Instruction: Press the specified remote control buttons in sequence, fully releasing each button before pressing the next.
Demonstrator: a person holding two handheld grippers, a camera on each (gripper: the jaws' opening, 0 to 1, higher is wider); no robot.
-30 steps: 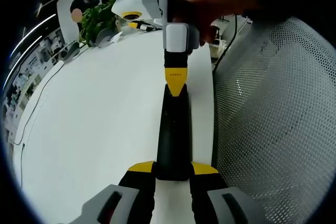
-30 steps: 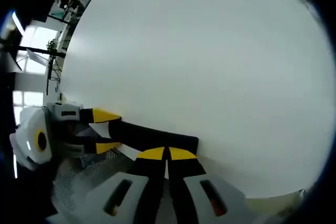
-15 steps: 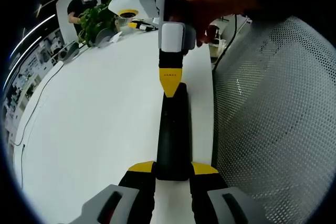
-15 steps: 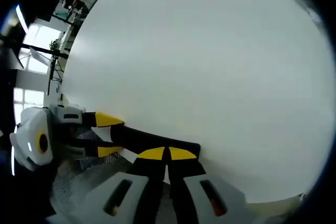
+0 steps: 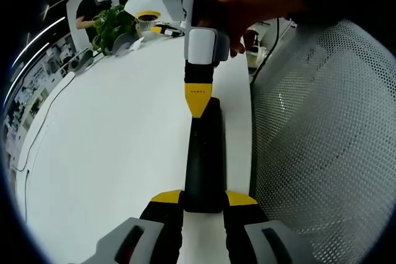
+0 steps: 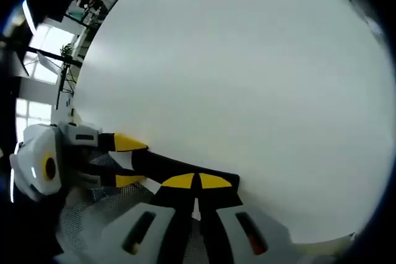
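Two grippers on the remote (image 5: 204, 159): left gripper (image 5: 203, 197) fingers clamp its near end, right gripper (image 5: 198, 104) fingers pinched shut, tip touching its far end on the worktop (image 5: 111, 146).

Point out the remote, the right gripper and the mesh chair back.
remote (image 5: 204, 159), left gripper view, middle of its black body
right gripper (image 5: 198, 106), left gripper view, yellow tip of its closed jaws above the remote's far end
mesh chair back (image 5: 322, 140), left gripper view, perforated white surface
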